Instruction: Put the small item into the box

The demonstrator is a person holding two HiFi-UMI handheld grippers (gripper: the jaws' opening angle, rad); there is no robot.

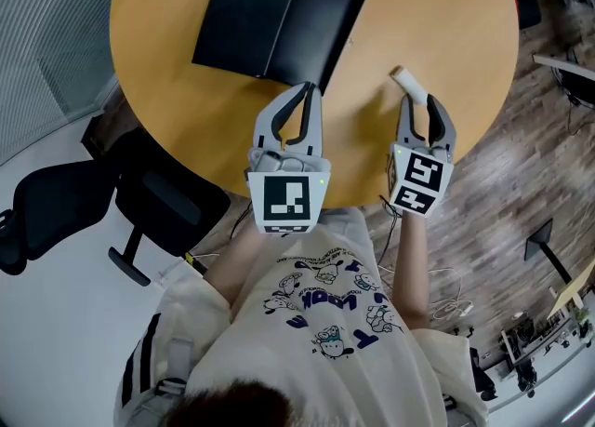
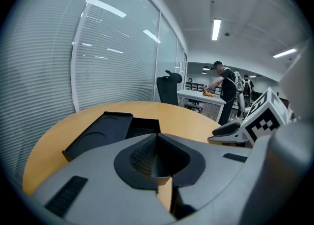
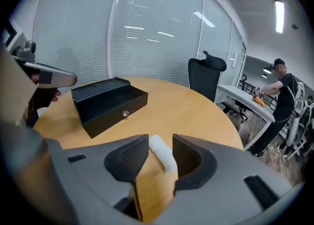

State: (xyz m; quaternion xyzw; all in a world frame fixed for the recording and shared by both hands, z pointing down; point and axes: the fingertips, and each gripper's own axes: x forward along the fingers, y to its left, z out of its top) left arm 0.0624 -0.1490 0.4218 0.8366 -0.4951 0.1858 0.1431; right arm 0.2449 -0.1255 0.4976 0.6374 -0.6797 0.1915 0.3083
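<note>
The small item (image 1: 409, 81) is a short white cylinder lying on the round wooden table (image 1: 167, 44), right of the box. My right gripper (image 1: 423, 104) is open around its near end. In the right gripper view the white item (image 3: 158, 145) lies between the pads of the right gripper (image 3: 161, 159), close against the right one. The black box (image 1: 279, 25) stands open at the table's far middle, lid flat to the left, also seen as the black box (image 3: 105, 101). My left gripper (image 1: 311, 90) is shut and empty just in front of the box (image 2: 113, 131).
The table's near edge runs under both grippers. A black office chair (image 1: 56, 211) stands on the floor at the left. Cables (image 1: 446, 295) lie on the wood floor at the right. A person (image 3: 282, 101) works at a far desk, beyond another chair (image 3: 206, 79).
</note>
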